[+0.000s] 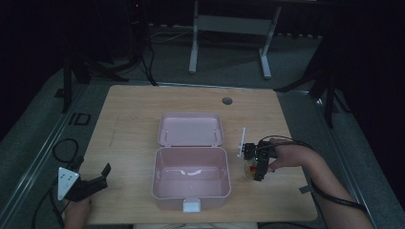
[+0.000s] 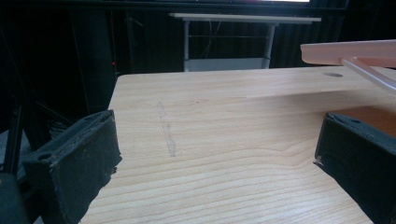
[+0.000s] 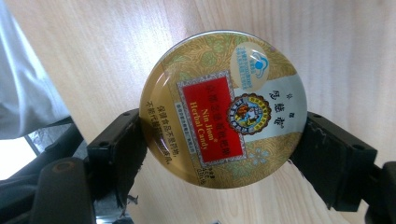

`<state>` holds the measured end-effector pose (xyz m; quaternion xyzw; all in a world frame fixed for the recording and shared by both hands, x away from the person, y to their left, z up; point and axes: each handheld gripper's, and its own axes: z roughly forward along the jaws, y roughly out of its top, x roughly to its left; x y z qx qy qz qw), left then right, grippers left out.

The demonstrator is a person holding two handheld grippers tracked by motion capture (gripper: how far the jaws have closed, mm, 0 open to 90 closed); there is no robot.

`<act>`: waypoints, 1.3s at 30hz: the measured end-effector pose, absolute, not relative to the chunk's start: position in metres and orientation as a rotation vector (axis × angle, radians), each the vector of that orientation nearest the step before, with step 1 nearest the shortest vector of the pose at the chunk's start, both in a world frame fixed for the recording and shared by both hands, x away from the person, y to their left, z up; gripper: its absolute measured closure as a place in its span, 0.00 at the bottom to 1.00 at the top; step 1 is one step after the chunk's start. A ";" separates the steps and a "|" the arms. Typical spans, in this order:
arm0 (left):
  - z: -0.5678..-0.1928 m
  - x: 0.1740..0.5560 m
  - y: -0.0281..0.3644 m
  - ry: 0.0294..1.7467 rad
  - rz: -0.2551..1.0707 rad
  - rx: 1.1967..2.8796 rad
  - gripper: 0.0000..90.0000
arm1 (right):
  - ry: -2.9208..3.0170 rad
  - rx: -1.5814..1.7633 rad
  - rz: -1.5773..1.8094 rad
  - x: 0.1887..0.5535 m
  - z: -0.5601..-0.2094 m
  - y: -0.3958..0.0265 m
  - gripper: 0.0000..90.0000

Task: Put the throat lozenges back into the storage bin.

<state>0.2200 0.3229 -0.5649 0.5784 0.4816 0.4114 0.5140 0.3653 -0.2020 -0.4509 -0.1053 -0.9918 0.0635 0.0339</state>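
1. The right gripper (image 3: pixel 223 140) has its jaws clamped on either side of a round candy tin (image 3: pixel 223 109), lid up, on the wooden table (image 1: pixel 129 119).
2. The tin lies just right of an open pink box (image 1: pixel 191 191); the box's inside looks empty, its lid (image 1: pixel 191 130) laid back.
3. The left gripper (image 2: pixel 215 158) rests at the table's near-left corner, jaws spread, grasping nothing.

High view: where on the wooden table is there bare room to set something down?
The wide strip left of the open pink plastic box, up to the left gripper, is bare, as is the band beyond its lid. Crowded: right of the box, where the right gripper grips the round gold candy tin.
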 end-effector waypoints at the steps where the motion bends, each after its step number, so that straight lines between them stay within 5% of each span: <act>1: -0.565 0.220 0.323 1.158 0.989 1.390 0.00 | -3.056 -0.321 0.189 0.365 -0.447 -0.202 0.23; 18: -0.565 0.220 0.323 1.160 0.989 1.389 0.00 | -3.106 -0.336 0.159 0.352 -0.378 -0.207 0.23; 39: -0.565 0.220 0.323 1.160 0.980 1.383 0.00 | -3.133 -0.150 0.101 0.345 -0.365 -0.147 0.23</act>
